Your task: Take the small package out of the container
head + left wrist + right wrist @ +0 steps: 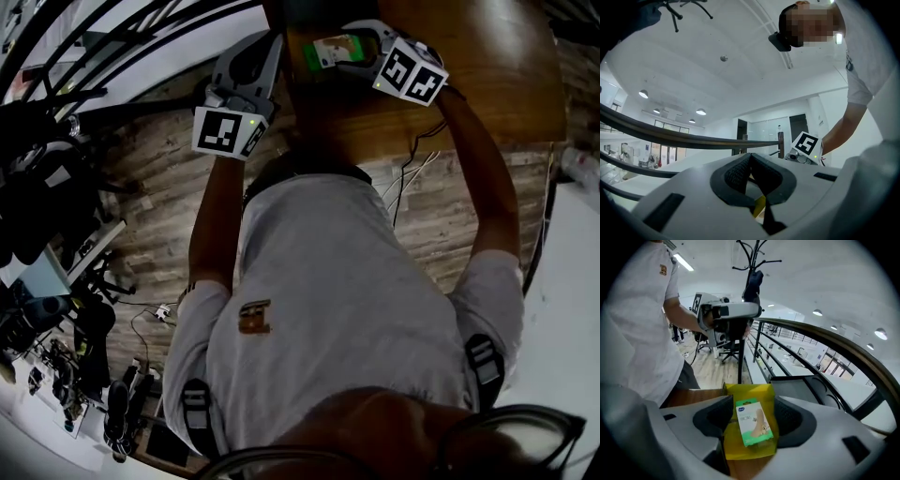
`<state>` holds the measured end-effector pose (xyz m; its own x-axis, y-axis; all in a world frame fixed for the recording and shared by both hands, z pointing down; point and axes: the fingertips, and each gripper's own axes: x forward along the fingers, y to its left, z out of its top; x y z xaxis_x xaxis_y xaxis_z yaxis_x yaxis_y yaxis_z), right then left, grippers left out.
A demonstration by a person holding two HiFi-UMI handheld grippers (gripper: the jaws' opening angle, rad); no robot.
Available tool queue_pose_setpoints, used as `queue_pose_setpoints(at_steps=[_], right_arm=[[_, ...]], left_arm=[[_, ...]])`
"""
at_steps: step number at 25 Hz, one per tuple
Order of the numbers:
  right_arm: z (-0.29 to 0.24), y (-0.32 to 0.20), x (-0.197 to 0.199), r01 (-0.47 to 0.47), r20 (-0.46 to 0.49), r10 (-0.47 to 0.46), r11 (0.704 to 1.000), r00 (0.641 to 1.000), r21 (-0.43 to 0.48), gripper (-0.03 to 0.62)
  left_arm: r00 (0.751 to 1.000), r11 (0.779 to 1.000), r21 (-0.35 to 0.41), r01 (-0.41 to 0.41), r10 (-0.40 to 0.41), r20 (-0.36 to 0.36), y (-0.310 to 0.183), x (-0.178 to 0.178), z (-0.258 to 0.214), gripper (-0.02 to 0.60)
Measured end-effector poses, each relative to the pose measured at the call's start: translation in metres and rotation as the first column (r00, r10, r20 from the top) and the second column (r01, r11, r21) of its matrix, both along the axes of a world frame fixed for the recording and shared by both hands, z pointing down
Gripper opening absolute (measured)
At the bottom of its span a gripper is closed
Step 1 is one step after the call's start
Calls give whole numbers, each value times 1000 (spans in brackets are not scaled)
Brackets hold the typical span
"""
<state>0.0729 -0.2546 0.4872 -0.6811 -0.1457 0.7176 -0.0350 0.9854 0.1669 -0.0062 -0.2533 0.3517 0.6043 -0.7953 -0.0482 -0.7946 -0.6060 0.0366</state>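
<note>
Package (753,423): flat in yellow container (740,448), between your right jaws.
Right claw (754,417): your jaws apart, either side of package, not gripping.
Left claw (750,161): your jaws together, clear of container.

An open office: swivel chairs (727,352), glass partition (764,131), round ceiling lights (701,111).

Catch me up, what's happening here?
A person is working at a wooden table with a tool in each hand. The right tool is open and angled down over a yellow container. The small green-and-white package lies in the container between the jaws, not yet gripped. The left tool is shut and held level off to the left.
</note>
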Motion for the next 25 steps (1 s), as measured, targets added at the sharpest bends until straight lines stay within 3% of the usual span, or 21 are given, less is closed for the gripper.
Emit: queue_pose_setpoints(at_steps=[10,25], right_arm=[[55,3,5,125,-242,-131,991,961,-42,278],[96,1,-4,194,-380,-202,979,903,-61,324]], left_arm=[[1000,1000,-22,17,-17,14,0,-6,13,18],[999,998,-49,38,-36,22,3,-21,27,18]])
